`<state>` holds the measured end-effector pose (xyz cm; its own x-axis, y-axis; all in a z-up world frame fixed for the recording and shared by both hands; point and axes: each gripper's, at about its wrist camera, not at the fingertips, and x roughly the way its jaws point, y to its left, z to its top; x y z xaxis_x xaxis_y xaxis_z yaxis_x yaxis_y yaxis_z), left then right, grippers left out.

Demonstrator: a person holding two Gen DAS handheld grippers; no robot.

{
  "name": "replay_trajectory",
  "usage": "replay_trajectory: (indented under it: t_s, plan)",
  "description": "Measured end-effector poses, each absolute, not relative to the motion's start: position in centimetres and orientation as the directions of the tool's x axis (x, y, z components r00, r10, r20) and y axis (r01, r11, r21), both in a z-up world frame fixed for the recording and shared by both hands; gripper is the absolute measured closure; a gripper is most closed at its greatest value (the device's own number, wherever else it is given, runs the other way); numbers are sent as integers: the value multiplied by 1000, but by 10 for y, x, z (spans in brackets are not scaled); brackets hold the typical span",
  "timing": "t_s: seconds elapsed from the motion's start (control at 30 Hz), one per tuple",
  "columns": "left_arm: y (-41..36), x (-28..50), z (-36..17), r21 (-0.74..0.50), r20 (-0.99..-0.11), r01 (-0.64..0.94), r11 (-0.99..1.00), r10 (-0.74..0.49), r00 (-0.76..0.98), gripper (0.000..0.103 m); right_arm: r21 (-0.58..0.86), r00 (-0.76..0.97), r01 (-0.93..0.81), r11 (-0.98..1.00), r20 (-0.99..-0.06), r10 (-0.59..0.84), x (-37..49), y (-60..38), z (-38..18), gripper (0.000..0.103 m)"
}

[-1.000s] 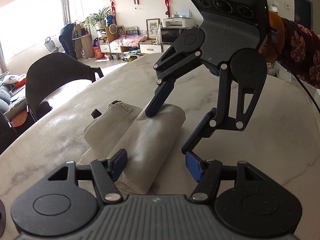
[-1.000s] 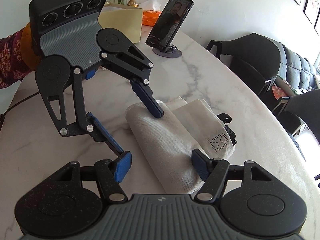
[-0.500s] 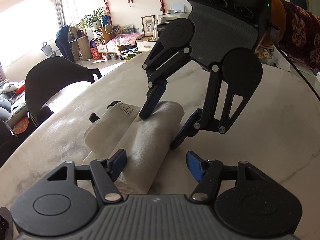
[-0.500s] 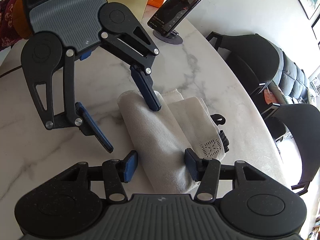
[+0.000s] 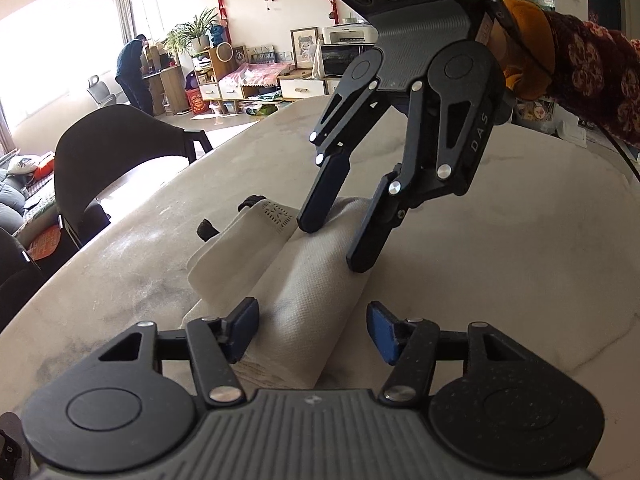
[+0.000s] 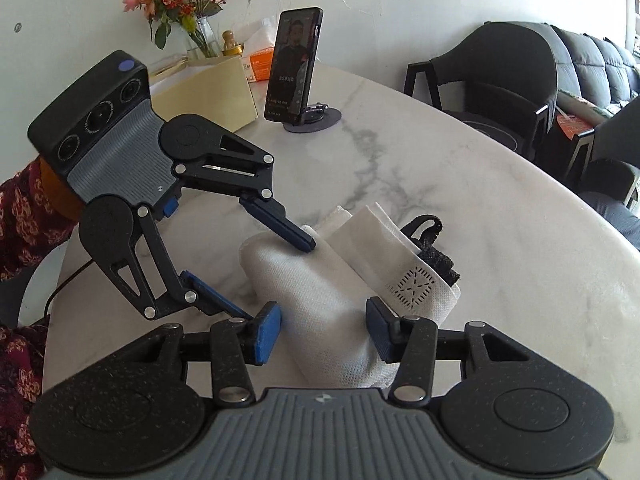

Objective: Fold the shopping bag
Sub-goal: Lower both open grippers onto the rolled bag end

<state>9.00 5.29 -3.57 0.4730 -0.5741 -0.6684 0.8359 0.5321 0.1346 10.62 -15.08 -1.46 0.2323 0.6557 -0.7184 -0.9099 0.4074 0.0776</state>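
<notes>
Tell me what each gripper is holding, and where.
Nothing is clamped yet: the left gripper and right gripper straddle opposite ends of the shopping bag's rolled fold, jaws closing.

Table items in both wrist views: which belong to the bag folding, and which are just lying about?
Part of the job:
- folded white shopping bag
- left gripper, jaws closing around the bag
- right gripper, jaws closing around the bag

Lying about:
- phone on stand
- flower vase
- yellow box
- tissue pack

Left gripper (image 5: 312, 330) angled down, fingers closing, right gripper (image 6: 322, 328) facing it, tilted down, fingers closing too — patterned sleeves (image 5: 592, 68) behind both
</notes>
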Motion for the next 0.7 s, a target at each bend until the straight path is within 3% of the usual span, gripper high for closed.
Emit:
replay_trajectory:
  t_s: [0.17, 0.3, 0.37, 0.5, 0.7]
  plan:
    - [55, 101, -32, 72, -685, 845, 530, -590, 428, 43, -177, 337, -931, 321, -757, 560, 79, -136, -15, 50]
    - [60, 105, -30, 23, -685, 846, 532, -608, 401, 43, -379, 415, -909, 172, -784, 462, 55, -118, -29, 34]
    - [61, 106, -29, 16, -683, 845, 534, -611, 399, 43, -367, 409, -912, 183, -791, 455, 58, -115, -29, 33]
    - [58, 100, -29, 59, -676, 847, 528, -603, 423, 42, -300, 382, -923, 243, -798, 465, 79, -118, -28, 45]
    - [56, 92, -34, 134, -668, 833, 537, -572, 477, 46, -36, 227, -940, 339, -806, 546, 123, -133, -21, 45]
